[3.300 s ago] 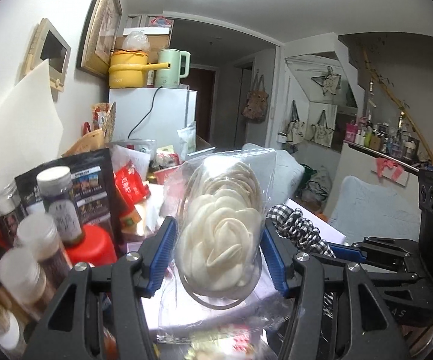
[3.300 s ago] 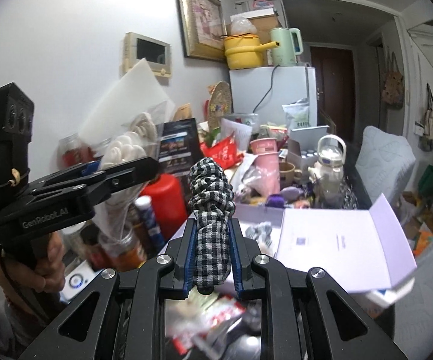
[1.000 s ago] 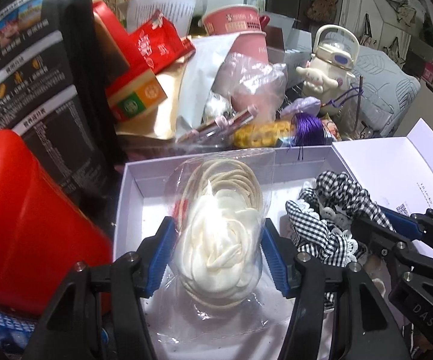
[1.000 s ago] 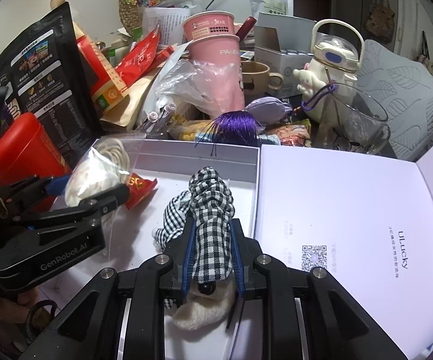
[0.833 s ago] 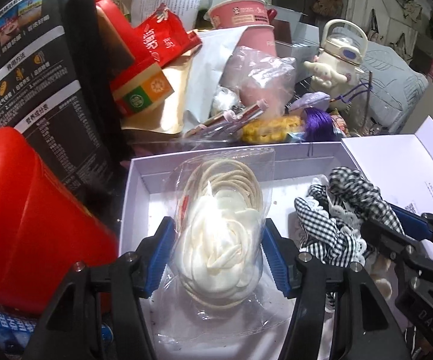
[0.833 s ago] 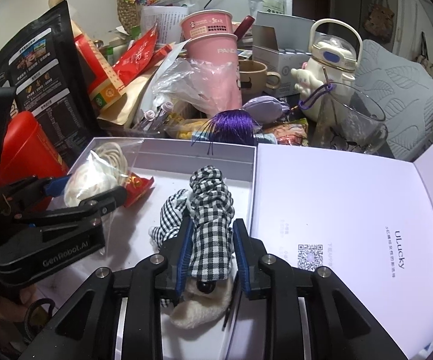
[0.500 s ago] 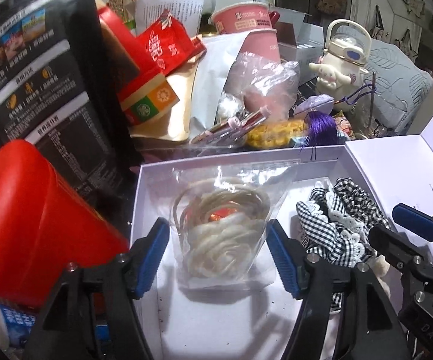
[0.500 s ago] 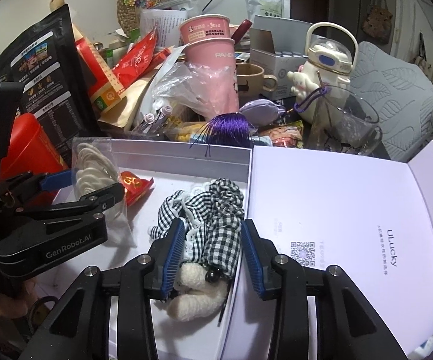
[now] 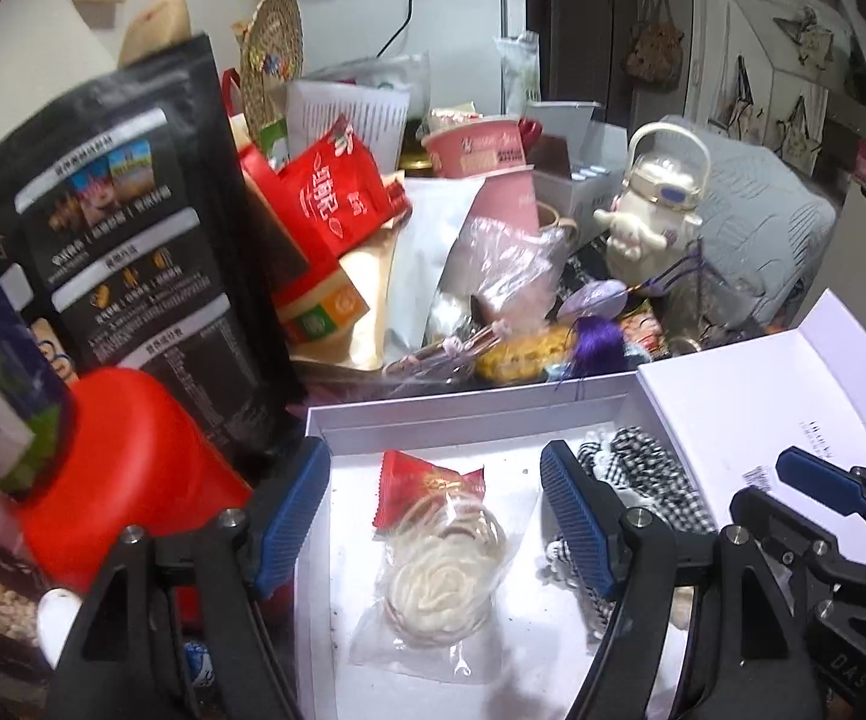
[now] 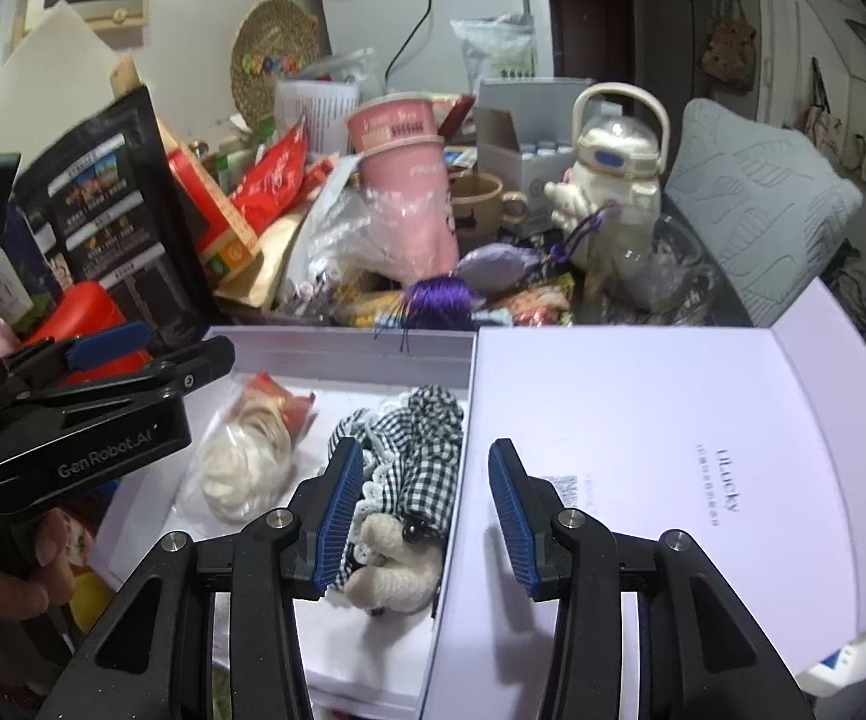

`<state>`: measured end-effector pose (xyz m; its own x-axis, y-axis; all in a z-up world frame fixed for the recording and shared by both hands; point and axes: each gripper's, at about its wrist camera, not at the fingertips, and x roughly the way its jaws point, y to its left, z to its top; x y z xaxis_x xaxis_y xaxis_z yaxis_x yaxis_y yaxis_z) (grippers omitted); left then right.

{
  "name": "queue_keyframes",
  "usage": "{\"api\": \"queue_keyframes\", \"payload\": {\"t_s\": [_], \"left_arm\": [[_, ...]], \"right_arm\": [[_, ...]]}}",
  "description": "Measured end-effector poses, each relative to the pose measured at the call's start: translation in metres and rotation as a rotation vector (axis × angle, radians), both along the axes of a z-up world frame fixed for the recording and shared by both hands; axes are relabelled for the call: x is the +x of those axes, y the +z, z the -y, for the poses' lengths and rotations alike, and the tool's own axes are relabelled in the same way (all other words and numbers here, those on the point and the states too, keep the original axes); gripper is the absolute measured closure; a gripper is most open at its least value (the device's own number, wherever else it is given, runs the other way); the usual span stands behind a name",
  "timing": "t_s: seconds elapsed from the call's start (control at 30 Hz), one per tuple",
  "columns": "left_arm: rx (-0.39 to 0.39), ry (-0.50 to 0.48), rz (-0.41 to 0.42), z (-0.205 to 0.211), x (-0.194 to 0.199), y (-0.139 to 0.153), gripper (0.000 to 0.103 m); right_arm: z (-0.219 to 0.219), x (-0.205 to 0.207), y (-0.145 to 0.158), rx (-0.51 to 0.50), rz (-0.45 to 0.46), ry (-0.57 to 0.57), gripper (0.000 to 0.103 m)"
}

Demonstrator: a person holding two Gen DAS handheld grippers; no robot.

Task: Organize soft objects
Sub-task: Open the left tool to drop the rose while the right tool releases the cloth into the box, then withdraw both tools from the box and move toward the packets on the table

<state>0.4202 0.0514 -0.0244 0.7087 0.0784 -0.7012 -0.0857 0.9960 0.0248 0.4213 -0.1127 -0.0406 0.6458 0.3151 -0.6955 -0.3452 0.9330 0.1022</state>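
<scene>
A clear bag with a cream fabric flower [image 9: 439, 579] [image 10: 240, 468] lies flat inside the white box [image 9: 433, 414] [image 10: 343, 339], next to a small red packet [image 9: 421, 489]. A black-and-white checked scrunchie with a cream plush piece [image 10: 409, 468] [image 9: 643, 480] lies in the box's right part. My left gripper [image 9: 436, 507] hangs above the bag, its jaws opening, touching nothing. My right gripper [image 10: 424, 510] hovers over the scrunchie with its jaws opening, pads clear of the fabric.
The box's open lid [image 10: 661, 450] lies to the right. Behind the box is a crowded pile: a red container [image 9: 127, 468], a black pouch [image 9: 127, 240], pink cups [image 10: 403, 180], a white character kettle [image 10: 613, 162], a purple tassel [image 10: 439, 297]. A hand [image 10: 7, 564] holds the left gripper.
Both grippers have opened and risen. The flower bag dropped from the left jaws and lies flat in the box; the checked scrunchie was let go by the right jaws and rests in the box.
</scene>
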Motion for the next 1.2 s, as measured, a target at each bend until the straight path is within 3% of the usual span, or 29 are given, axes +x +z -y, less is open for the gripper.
{"api": "queue_keyframes", "payload": {"t_s": [0.37, 0.8, 0.9, 1.0, 1.2], "left_arm": [[0.013, -0.02, 0.093, 0.012, -0.043, 0.049, 0.03], [0.014, -0.081, 0.219, 0.031, -0.118, 0.102, 0.03], [-0.008, -0.111, 0.231, 0.034, -0.136, 0.109, 0.03], [-0.012, -0.126, 0.246, 0.037, -0.153, 0.114, 0.021], [-0.017, -0.165, 0.254, 0.045, -0.186, 0.119, 0.019]], "right_arm": [[0.016, -0.038, 0.047, 0.039, 0.102, -0.017, 0.059], [0.033, -0.114, 0.097, 0.046, 0.23, -0.013, 0.059], [0.038, -0.133, 0.104, 0.047, 0.254, -0.017, 0.049], [0.042, -0.152, 0.109, 0.054, 0.274, -0.014, 0.049], [0.05, -0.188, 0.114, 0.051, 0.309, -0.011, 0.043]]}}
